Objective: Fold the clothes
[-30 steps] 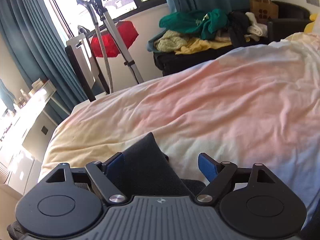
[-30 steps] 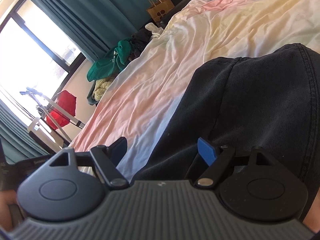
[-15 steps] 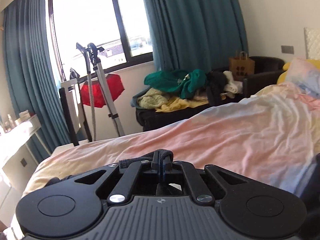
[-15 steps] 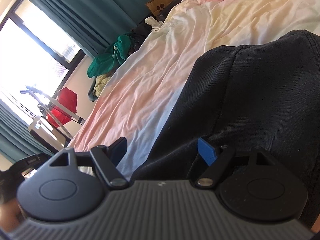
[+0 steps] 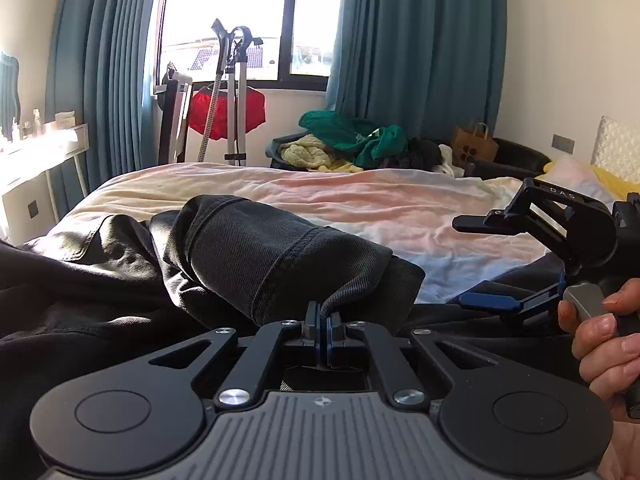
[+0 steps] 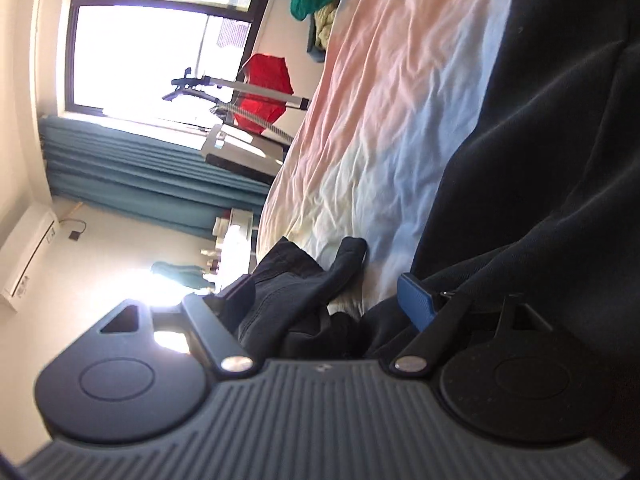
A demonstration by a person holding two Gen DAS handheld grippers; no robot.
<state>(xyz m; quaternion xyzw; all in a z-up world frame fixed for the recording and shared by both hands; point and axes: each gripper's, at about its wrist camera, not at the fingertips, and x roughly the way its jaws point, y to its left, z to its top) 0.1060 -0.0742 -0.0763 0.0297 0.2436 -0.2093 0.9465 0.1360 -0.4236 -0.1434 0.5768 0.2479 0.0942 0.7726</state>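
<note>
Two grippers work one dark garment (image 5: pixel 280 248) of heavy black twill with raised stitched seams, lying bunched on the near part of the bed (image 5: pixel 400 204). Left gripper (image 5: pixel 323 330): jaws pinched together on a gathered fold of that cloth, which bulges into a rounded roll toward 12 o'clock. Right gripper (image 6: pixel 328 292): jaws spread wide, blue pad (image 6: pixel 416 300) exposed, nothing clamped; loose black folds lie between them. In the left wrist view it appears at 3 o'clock, turned on its side, held by a hand (image 5: pixel 604 340) cut off by the frame edge. The garment's full outline is hidden behind both gripper bodies. Bed sheet: wrinkled, pastel pink, yellow and blue. Teal curtains (image 5: pixel 420 40) flank a bright window (image 5: pixel 224 20); a clothes pile (image 5: pixel 352 140) sits at 12 o'clock, beyond the bed.
</note>
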